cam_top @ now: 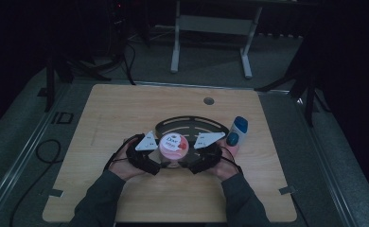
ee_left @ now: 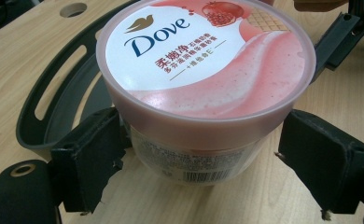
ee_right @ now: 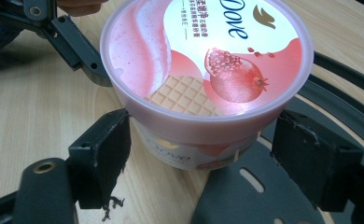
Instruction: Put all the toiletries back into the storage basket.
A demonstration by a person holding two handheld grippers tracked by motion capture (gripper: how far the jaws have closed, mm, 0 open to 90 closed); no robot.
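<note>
Now both grippers flank the Dove tub [cam_top: 172, 147] at the dark tray's [cam_top: 192, 124] near edge on the table [cam_top: 126, 109]: left gripper [ee_left: 194, 154] and right gripper [ee_right: 203, 154] spread around its body, pads just clear.

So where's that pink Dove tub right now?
In the high view the Dove tub sits mid-table between the left gripper and right gripper, at the black tray's near edge.

Dim room (grey floor [cam_top: 211, 61]), white-legged table [cam_top: 211, 23]
</note>
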